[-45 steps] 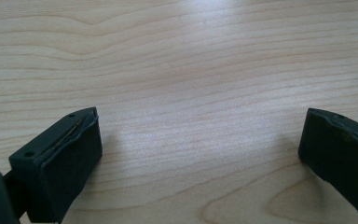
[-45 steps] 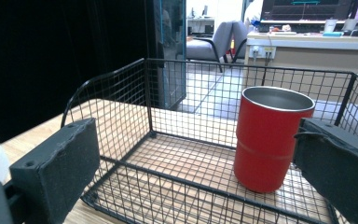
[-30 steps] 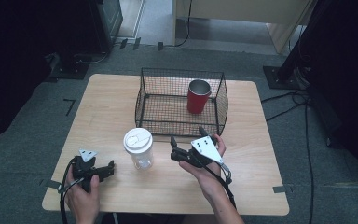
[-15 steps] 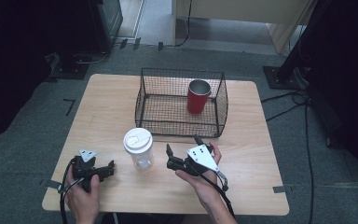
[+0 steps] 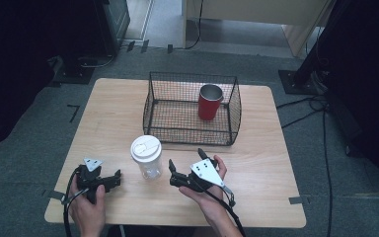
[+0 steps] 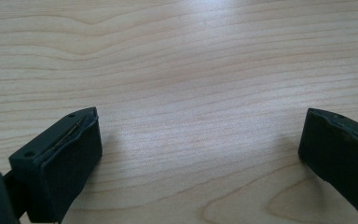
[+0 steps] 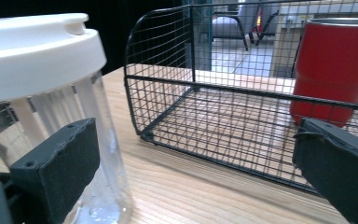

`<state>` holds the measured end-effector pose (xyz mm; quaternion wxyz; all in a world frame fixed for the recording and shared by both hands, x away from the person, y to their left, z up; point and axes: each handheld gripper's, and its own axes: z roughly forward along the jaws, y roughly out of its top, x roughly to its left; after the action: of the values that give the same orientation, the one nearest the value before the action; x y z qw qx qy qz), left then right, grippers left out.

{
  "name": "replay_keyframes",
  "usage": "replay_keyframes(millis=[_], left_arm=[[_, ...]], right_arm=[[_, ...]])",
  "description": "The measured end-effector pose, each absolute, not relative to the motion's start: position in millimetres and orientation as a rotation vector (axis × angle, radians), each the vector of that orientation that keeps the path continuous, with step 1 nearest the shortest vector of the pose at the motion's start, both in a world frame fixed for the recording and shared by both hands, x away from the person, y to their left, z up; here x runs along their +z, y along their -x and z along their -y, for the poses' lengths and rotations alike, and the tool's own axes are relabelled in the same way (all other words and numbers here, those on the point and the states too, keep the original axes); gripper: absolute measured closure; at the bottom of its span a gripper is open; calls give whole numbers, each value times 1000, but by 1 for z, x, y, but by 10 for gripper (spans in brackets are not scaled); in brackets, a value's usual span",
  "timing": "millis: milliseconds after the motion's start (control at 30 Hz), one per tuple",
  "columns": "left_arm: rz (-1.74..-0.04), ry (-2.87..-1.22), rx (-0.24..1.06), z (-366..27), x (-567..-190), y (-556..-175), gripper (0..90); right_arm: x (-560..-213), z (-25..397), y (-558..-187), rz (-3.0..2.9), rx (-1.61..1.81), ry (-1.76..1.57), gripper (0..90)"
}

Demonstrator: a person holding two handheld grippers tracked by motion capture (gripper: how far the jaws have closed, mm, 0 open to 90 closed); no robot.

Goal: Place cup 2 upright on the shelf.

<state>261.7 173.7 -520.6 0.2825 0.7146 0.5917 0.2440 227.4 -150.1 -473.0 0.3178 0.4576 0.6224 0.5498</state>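
A clear plastic cup [image 5: 146,159] with a white lid stands upright on the wooden table [image 5: 108,116], in front of a black wire basket [image 5: 172,111]. A red metal tumbler [image 5: 210,101] stands inside the basket at its right. My right gripper [image 5: 186,160] is open just right of the cup, jaws pointing left. In the right gripper view the cup [image 7: 46,88] rises close behind the left jaw, outside the gap of the gripper [image 7: 196,144]; the basket [image 7: 223,88] and tumbler [image 7: 335,65] lie beyond. My left gripper [image 5: 115,178] rests open near the front left, over bare wood [image 6: 191,70].
The basket's mesh walls rise right behind the cup. Bare table spreads left of the basket and along the front right. Cables trail from both grippers over the front edge. Dark floor, cables and stands surround the table.
My right gripper has moved left and a little toward the person, closing in on the cup. The left gripper, cup and tumbler have stayed put.
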Motion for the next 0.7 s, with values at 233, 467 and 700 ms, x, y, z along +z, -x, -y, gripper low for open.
replay_keyframes(millis=[233,467,700], left_arm=[[-1584,-1914,653,-174,-521,-262,0],[-1584,-1914,654,-174,-521,-262,0],[-1584,-1914,654,-174,-521,-262,0]], right_arm=[[-475,141,-225,-1656,1470,-1187,8],[-478,132,-223,-1666,1483,-1173,8],[-480,125,-221,-1683,1496,-1159,8]])
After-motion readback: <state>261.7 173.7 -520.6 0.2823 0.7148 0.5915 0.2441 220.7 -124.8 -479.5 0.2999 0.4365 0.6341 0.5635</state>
